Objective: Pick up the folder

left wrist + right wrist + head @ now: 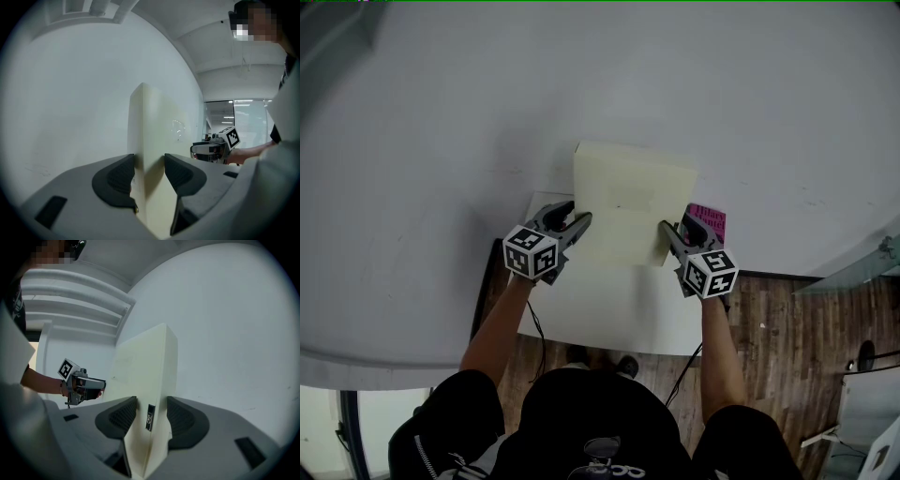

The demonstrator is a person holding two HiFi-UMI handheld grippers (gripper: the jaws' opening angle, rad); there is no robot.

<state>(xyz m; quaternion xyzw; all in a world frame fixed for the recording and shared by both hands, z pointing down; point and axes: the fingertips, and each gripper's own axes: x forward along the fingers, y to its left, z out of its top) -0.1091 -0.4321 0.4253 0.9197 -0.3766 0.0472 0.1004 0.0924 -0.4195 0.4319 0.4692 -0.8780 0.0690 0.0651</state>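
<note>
A thick cream folder [628, 202] is held up in the head view, just above a small white table [619, 314]. My left gripper [581, 225] is shut on its left edge and my right gripper [667, 230] on its right edge. In the left gripper view the folder [159, 126] stands on edge between the dark pads of the left gripper [149, 164], and the right gripper [213, 149] shows beyond it. The right gripper view shows the folder [140, 366], with a small black label on its edge, clamped in the right gripper [151, 406]; the left gripper [84, 384] is at the far side.
A pink printed item [709, 221] lies on the table by the right gripper. A broad pale wall [487, 112] rises right behind the folder. Wooden floor [787, 319] shows to the right, with a pale glass-like panel [862, 267] at the edge.
</note>
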